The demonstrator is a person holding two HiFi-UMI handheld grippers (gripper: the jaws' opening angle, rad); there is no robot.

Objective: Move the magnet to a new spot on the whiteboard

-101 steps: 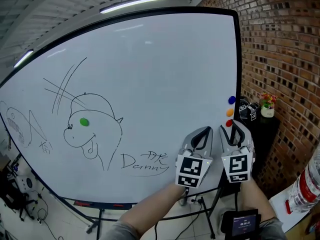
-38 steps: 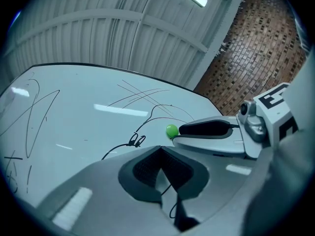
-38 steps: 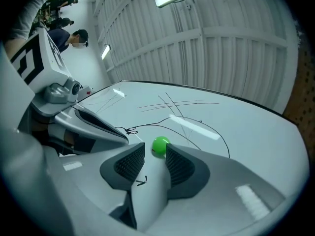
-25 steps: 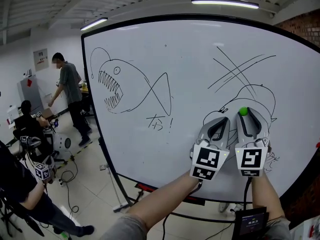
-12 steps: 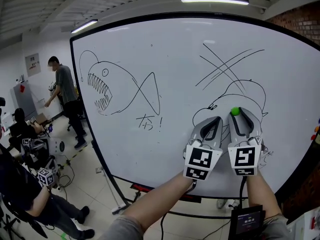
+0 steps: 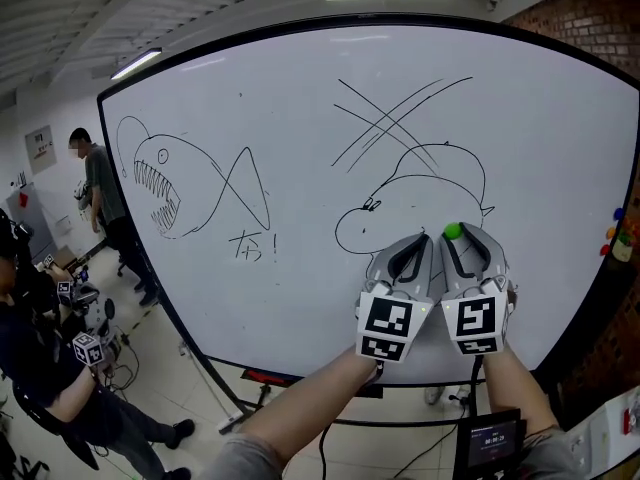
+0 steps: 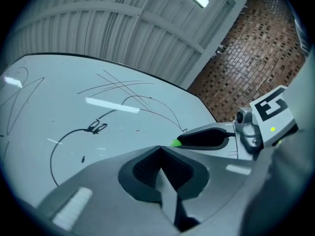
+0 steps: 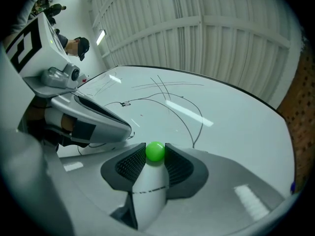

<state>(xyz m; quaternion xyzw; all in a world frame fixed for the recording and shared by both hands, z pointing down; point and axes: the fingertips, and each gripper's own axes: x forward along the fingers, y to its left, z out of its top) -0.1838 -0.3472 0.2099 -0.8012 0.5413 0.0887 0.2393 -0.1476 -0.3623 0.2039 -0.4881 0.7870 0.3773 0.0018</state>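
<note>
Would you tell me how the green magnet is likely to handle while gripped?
Small and rounded, the green magnet could slip from the right tool. It looks rigid and probably light. Near the whiteboard, it may snap on.

The green magnet [image 8: 155,151] is smooth and glossy, the whiteboard [image 6: 280,118] glossy too, the brick wall [image 7: 256,58] rough

Whiteboard [image 6: 300,88] up on its stand, marker sketches right across it!
Toothy fish drawing [image 6: 160,193] at left, crossed lines [image 6: 385,118] above a round-headed creature [image 6: 372,206] in the centre, a green magnet [image 6: 452,231] just below, and coloured magnets [image 6: 610,233] at the right edge.
</note>
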